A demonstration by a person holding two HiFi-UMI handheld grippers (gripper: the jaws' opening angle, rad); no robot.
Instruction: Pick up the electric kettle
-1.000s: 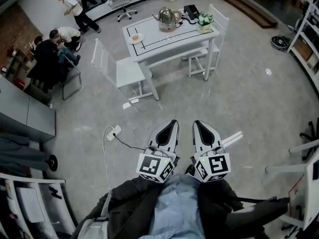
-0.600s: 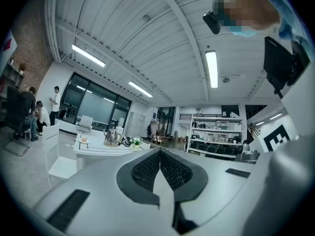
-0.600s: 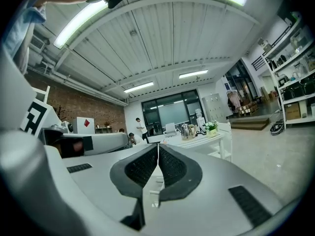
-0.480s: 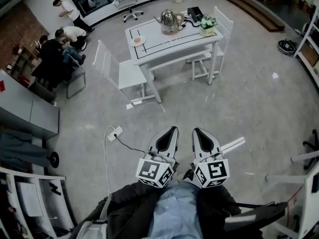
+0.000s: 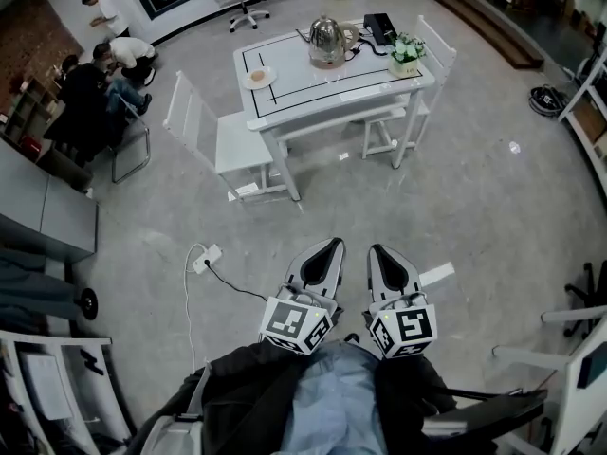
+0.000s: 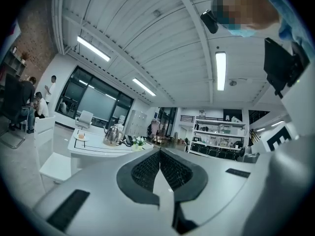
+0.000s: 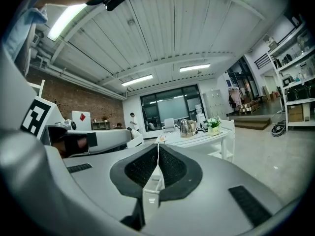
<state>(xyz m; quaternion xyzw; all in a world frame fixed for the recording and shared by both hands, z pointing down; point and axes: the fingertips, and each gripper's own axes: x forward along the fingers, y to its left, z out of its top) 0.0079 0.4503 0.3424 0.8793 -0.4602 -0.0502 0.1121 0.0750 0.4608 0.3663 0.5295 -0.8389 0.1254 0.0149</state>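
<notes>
Kettle (image 5: 325,41) on table (image 5: 313,93), 12 o'clock, well apart from grippers. Left gripper (image 5: 332,245) and right gripper (image 5: 377,250) both clenched, empty. Close in first, part jaws early, come in level.

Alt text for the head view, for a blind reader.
The left gripper and right gripper, both shut, are held side by side over a grey floor, short of a white table bearing the electric kettle, a plate and flowers.

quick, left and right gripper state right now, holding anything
Left gripper: closed, jaws together, holding nothing.
Right gripper: closed, jaws together, holding nothing.
The electric kettle sits on the white table, far from both.
</notes>
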